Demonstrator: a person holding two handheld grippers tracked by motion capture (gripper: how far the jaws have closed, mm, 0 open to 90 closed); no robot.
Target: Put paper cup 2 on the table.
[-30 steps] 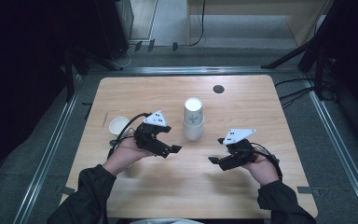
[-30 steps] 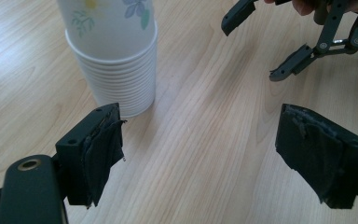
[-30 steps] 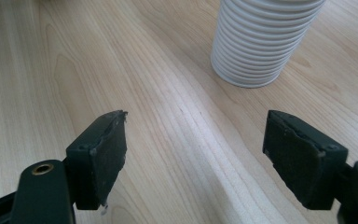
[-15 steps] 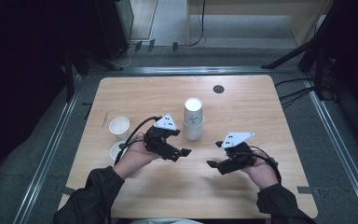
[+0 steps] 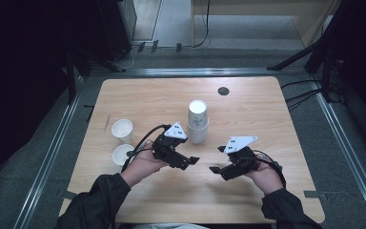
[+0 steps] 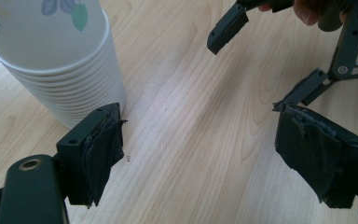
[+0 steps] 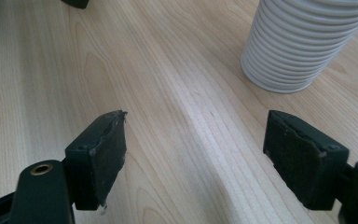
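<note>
An upside-down stack of white paper cups (image 5: 198,121) stands near the middle of the wooden table (image 5: 248,109). My left gripper (image 5: 189,163) hovers just in front of it, open and holding nothing. My right gripper (image 5: 218,159) faces it from the right, also open and holding nothing. In the left gripper view the stack (image 6: 56,70) rises at the upper left beside my open left gripper (image 6: 200,158), with the right gripper (image 6: 265,58) farther off. In the right gripper view the stack (image 7: 303,42) stands at the upper right beyond the open right gripper (image 7: 196,154).
Two single white cups stand open side up at the left, one (image 5: 122,130) behind the other (image 5: 122,153), next to my left hand. A dark round hole (image 5: 223,90) marks the table's far side. Metal rails run along the table's edges.
My left gripper has moved right and a little toward the person, uncovering the two single cups. The right gripper has shifted slightly toward the person. Both stay open.
</note>
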